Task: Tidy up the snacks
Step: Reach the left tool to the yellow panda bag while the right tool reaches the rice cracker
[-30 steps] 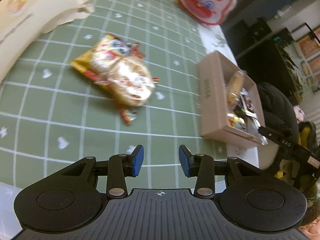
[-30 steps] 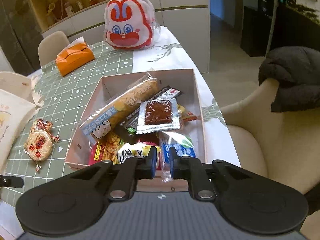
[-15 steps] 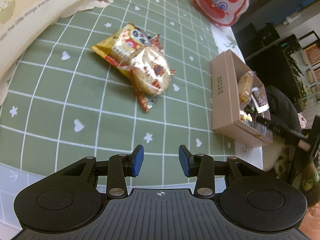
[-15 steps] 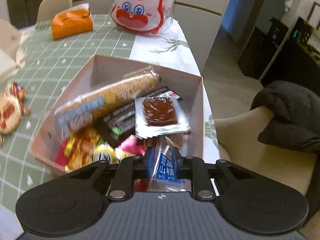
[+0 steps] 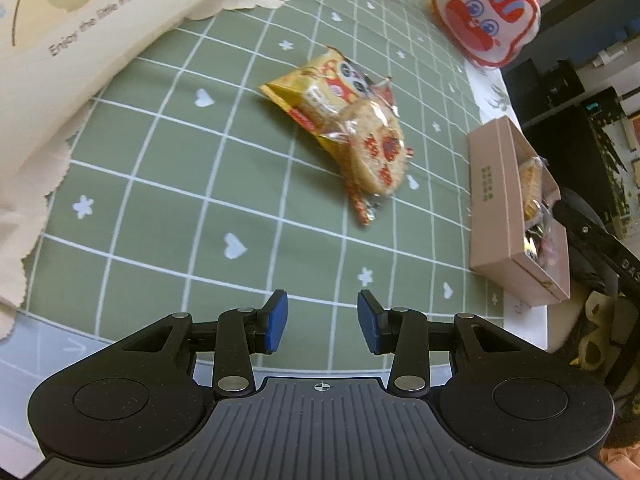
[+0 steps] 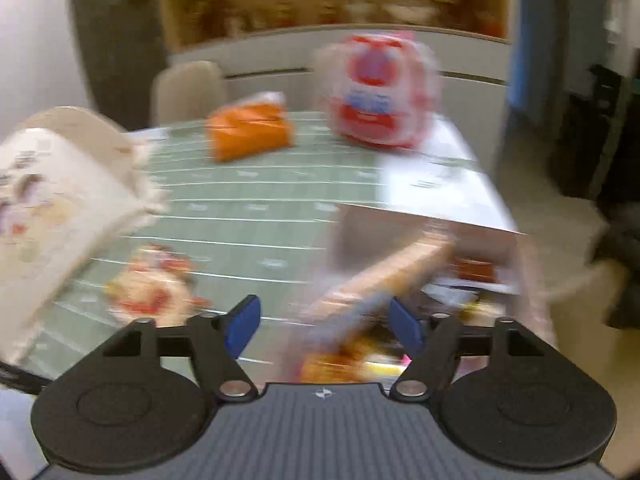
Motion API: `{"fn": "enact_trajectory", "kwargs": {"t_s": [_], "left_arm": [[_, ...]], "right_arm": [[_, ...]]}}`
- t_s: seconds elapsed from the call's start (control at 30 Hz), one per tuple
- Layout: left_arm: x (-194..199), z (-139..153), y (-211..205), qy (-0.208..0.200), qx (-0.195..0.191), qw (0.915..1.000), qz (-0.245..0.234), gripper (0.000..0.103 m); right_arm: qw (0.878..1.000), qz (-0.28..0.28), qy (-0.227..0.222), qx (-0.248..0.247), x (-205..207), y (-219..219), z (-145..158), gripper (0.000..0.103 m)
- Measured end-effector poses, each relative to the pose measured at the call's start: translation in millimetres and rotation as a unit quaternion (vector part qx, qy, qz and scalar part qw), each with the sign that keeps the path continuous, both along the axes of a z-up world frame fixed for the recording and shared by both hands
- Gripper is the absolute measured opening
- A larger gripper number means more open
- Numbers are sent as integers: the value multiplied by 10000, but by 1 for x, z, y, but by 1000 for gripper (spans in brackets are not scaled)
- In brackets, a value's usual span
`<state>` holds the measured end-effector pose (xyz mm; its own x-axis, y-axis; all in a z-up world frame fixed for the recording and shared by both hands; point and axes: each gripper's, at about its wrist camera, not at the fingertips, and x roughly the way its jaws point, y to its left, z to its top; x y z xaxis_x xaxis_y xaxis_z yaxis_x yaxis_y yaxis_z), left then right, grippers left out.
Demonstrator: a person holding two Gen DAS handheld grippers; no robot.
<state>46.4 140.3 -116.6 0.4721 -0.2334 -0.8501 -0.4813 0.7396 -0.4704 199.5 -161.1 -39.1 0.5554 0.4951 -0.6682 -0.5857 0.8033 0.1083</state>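
Gaping right gripper (image 6: 324,326), seemingly over box (image 6: 400,240).

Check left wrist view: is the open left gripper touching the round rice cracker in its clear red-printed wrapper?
No: the left gripper is open over bare green tablecloth, well short of the round rice cracker.

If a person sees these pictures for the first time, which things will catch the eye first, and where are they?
The eye goes first to the two snack packets lying overlapped in the middle of the green checked tablecloth, ahead of the open left gripper. Next comes the red-and-white rabbit-face bag at the far end of the table. The cardboard box of snacks sits near the table's right edge; the right gripper is open above it, in a blurred view.
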Motion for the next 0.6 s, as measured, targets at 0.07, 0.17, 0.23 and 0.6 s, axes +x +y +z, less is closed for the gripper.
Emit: {"fn": "enact_trajectory", "kwargs": {"t_s": [0.07, 0.17, 0.23, 0.6], "left_arm": [[-3, -1, 7, -3, 9, 10000, 45, 43], [-9, -1, 19, 4, 137, 9999, 59, 43], [-12, -1, 29, 40, 259, 9996, 66, 43], [9, 10, 76, -350, 438, 9979, -338, 43]], "right_arm": [[9991, 351, 230, 97, -5, 27, -2, 73], [9971, 496, 556, 172, -5, 72, -12, 73], [9955, 523, 724, 302, 0, 103, -17, 73], [9914, 206, 1255, -310, 15, 186, -65, 71]]}}
